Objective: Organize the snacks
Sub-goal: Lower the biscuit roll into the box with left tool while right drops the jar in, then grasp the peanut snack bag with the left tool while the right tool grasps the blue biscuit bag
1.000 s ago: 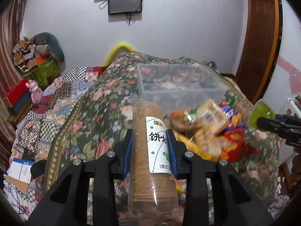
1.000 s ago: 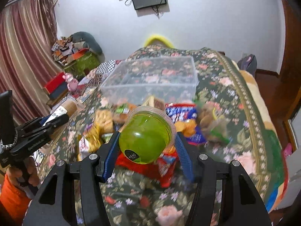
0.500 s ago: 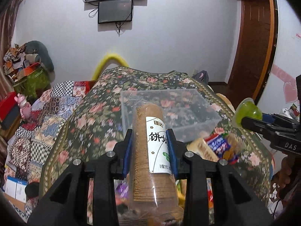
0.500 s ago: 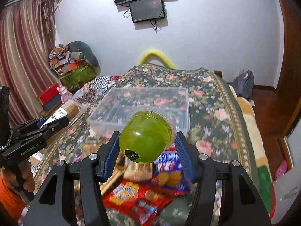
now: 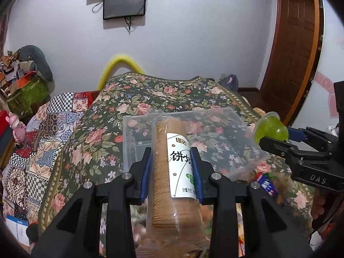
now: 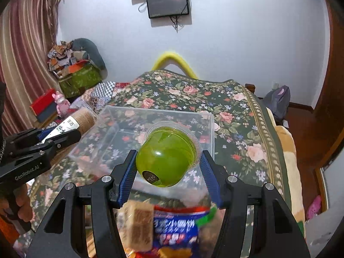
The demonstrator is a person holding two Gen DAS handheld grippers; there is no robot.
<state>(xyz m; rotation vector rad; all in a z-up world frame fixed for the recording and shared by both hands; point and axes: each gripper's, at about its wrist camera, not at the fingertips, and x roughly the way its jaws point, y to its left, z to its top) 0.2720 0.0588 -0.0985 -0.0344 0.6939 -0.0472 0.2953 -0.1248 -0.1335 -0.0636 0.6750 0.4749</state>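
My left gripper [image 5: 171,157] is shut on a long clear-wrapped roll of brown biscuits [image 5: 172,172] with a white label, held above the near edge of an empty clear plastic box [image 5: 215,129] on a floral table. My right gripper [image 6: 168,163] is shut on a green jelly cup [image 6: 166,158], held above the box [image 6: 120,126] near its front wall. Each gripper shows in the other's view: the right one [image 5: 277,138] at the right, the left one [image 6: 64,132] at the left. Loose snack packets [image 6: 172,230] lie below, in front of the box.
The floral tablecloth [image 5: 163,94] stretches beyond the box to a yellow chair back [image 5: 120,64]. A patchwork-covered surface [image 5: 43,129] lies to the left. A wooden door [image 5: 296,43] stands at the right. More snack packets [image 5: 266,185] lie by the box's right corner.
Both grippers have risen and moved forward with their loads. The box now lies right under them and the snack pile has dropped to the bottom of the views.
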